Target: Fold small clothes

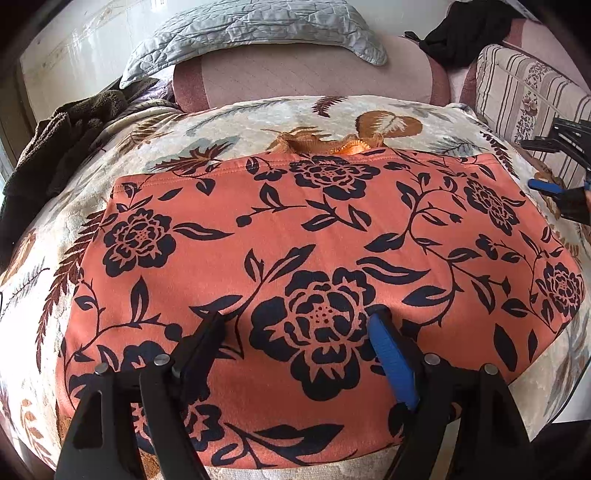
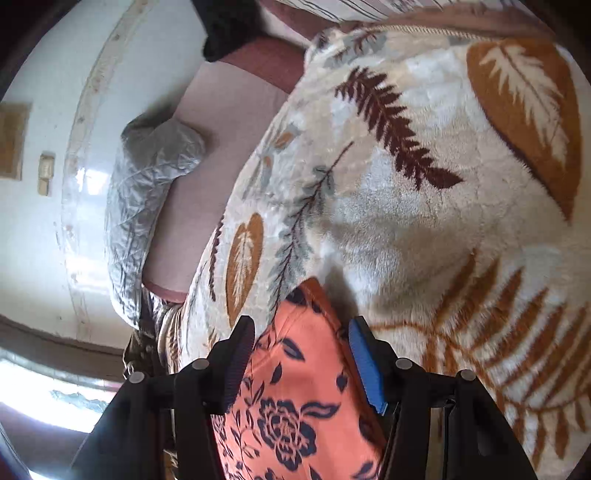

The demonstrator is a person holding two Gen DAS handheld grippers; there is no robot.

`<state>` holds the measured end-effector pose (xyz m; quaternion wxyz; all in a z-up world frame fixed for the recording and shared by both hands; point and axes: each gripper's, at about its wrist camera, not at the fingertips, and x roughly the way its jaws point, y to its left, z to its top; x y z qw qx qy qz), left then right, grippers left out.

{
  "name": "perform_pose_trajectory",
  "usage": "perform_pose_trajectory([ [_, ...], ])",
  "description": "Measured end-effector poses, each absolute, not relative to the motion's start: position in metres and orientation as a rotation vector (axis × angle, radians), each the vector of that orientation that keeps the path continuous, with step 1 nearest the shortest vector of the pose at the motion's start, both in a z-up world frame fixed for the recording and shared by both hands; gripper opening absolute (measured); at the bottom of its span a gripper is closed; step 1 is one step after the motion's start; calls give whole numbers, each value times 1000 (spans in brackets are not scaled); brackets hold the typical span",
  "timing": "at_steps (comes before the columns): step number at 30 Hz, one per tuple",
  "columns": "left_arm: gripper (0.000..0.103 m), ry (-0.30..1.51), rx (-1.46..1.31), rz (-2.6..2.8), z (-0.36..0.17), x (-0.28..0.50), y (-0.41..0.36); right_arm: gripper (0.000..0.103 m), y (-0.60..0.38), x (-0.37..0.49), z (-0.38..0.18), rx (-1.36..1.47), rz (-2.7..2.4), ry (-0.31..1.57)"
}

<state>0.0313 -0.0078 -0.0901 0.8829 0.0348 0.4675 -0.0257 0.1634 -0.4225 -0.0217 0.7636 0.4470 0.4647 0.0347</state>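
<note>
An orange garment [image 1: 314, 229] with a dark navy flower print lies spread flat on a cream blanket [image 1: 258, 114] patterned with brown and rust leaves. It forms a broad folded panel with a stitched hem along its far edge, and a bit of crumpled orange trim [image 1: 332, 144] pokes out just past that hem. The blanket covers a bed.

The left hand-held gripper [image 1: 299, 325] hangs over the near half of the garment, pointing down at it. Its jaws stand wide apart, one black finger and one with a blue pad [image 1: 388, 347], with a large printed flower showing between them. Nothing is clamped; whether the tips touch the cloth cannot be told.

The right hand-held gripper [image 2: 301, 339] is at the garment's right edge; in the left wrist view it shows only partly at the picture's right border [image 1: 561, 184]. In its own view the picture is rolled sideways. A corner of the garment [image 2: 295, 369] lies between its jaws, which stand apart on either side of the cloth without pressing on it, so the grip is loose and open.

Beyond the blanket sit a pink bolster [image 1: 303, 74] and a grey quilted pillow [image 1: 258, 29]. A brown fuzzy cloth [image 1: 55, 147] is heaped at the left, a dark garment [image 1: 469, 33] lies at the far right, and a striped cushion [image 1: 524, 96] stands beside it.
</note>
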Motion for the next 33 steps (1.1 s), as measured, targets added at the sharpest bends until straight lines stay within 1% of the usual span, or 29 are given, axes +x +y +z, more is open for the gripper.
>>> perform_pose_trajectory([
  [2,81,980,67,-40,-84,30,-6,61,-412,127,3,912,84,964],
  [3,81,974,56,-34,-79,28,-4,69,-404,107,13,887,98,950],
  [4,81,962,43,-34,-73,24,-2,71,-396,85,21,872,120,941],
  [5,81,949,36,-33,-68,19,1,73,-389,60,25,880,146,927],
  [6,81,938,34,-28,-63,14,3,79,-382,36,24,895,170,927],
  [7,81,932,33,-27,-59,10,5,80,-373,15,21,905,197,945],
  [10,81,936,19,-13,-54,-3,12,80,-344,-31,-8,964,232,1018],
  [14,81,936,27,-8,-50,-16,17,80,-334,-43,-45,1065,191,1092],
  [21,81,937,-4,2,-47,-19,23,80,-367,-18,-54,1169,57,1043],
  [26,81,942,19,2,-51,-10,16,81,-382,-4,-54,1170,21,1004],
  [33,81,946,11,24,-60,8,7,81,-388,-6,-56,1184,48,960],
])
